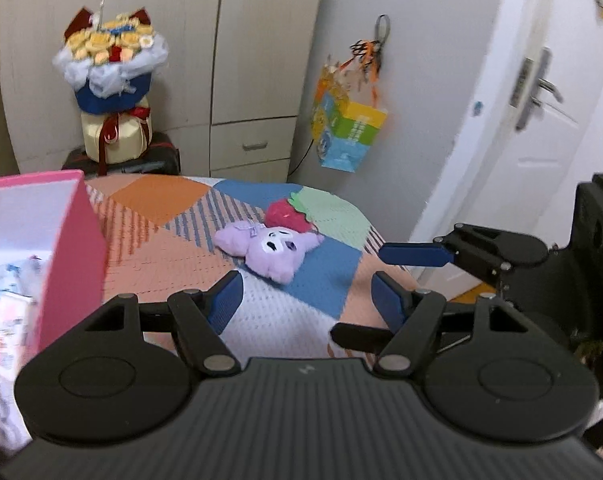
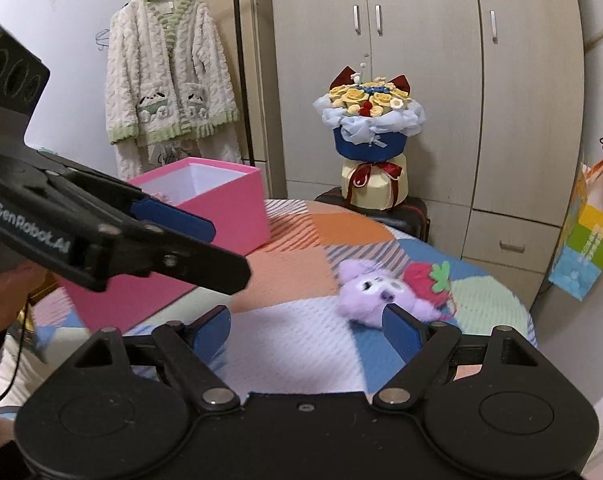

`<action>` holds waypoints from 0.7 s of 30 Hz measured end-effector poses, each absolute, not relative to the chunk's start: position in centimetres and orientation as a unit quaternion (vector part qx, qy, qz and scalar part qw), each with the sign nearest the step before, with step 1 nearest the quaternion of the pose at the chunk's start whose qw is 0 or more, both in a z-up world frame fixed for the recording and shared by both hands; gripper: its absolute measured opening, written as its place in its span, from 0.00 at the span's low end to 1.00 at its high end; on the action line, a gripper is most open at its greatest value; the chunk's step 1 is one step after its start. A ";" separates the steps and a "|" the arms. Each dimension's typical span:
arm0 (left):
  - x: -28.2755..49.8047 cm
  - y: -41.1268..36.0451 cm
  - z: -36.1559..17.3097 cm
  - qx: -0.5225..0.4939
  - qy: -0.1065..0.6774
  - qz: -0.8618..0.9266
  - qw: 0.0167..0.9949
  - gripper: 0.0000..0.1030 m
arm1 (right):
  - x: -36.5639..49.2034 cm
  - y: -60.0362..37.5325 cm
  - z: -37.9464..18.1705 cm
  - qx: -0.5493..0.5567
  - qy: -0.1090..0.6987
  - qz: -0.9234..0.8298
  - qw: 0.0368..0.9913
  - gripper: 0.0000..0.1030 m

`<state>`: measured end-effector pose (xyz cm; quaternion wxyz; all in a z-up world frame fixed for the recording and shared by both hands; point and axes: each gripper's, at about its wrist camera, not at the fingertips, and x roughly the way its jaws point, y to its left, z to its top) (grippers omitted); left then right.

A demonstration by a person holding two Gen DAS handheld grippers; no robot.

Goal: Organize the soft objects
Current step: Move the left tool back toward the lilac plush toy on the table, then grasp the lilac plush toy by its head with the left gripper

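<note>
A purple plush toy (image 1: pixel 268 249) lies on the patchwork tablecloth (image 1: pixel 173 248), touching a red plush strawberry (image 1: pixel 286 213) behind it. Both show in the right wrist view, the purple toy (image 2: pixel 371 295) and the strawberry (image 2: pixel 426 283). An open pink box (image 2: pixel 221 204) stands at the left; its wall (image 1: pixel 75 248) fills the left of the left wrist view. My left gripper (image 1: pixel 305 288) is open and empty, short of the toys. My right gripper (image 2: pixel 307 320) is open and empty, its right finger just before the purple toy. It also shows in the left wrist view (image 1: pixel 385 264).
A flower bouquet (image 2: pixel 367 136) stands on a dark case behind the table. Wardrobe doors (image 2: pixel 421 60) fill the back. A fluffy cardigan (image 2: pixel 169 80) hangs at the left. A colourful paper bag (image 1: pixel 347 132) hangs on the wall near a white door (image 1: pixel 541 100).
</note>
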<state>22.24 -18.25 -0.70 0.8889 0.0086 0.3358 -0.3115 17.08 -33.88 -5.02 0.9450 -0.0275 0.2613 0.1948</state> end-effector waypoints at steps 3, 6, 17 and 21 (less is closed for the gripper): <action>24.9 -19.7 -2.2 -0.012 0.349 -0.296 0.889 0.66 | 19.5 -34.6 -6.2 -0.037 0.263 0.200 0.943 0.84; 27.3 -21.0 -3.7 -0.026 0.364 -0.273 0.890 0.66 | 21.9 -35.4 -7.1 -0.042 0.273 0.198 0.940 0.84; 33.7 -22.7 -7.3 -0.082 0.401 -0.212 0.888 0.65 | 28.4 -38.5 -10.5 -0.008 0.322 0.207 0.924 0.84; 34.4 -22.8 -8.3 -0.081 0.415 -0.207 0.882 0.65 | 29.3 -38.6 -11.2 0.005 0.333 0.211 0.919 0.85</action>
